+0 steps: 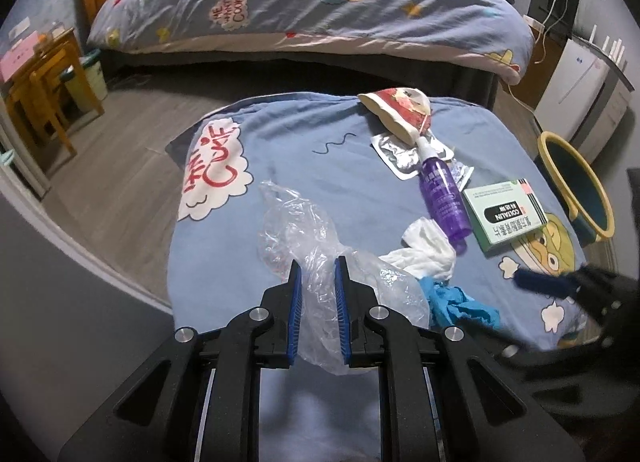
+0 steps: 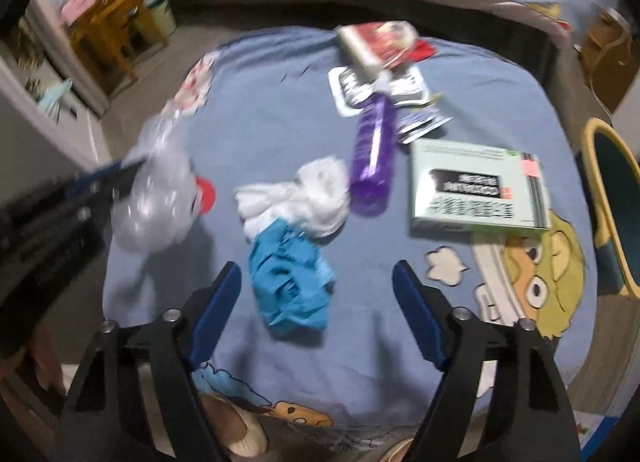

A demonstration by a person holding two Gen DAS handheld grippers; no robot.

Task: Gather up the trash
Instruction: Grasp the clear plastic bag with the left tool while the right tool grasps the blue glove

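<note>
The left gripper [image 1: 318,276] is clenched on the clear bag [image 1: 320,262], near the front-left part of the cloth [image 1: 280,133]. The bag is very light, thin and slippery, so it may slide out if pinched only at one loose edge; a gathered fold holds better. The right gripper [image 2: 318,282] stands released, jaws on both sides of the blue glove [image 2: 290,282] at the front middle, not yet touching it. The glove is soft and crumpled; the bunched centre looks the best place to take. The white tissue [image 2: 296,197] touches it behind.
</note>
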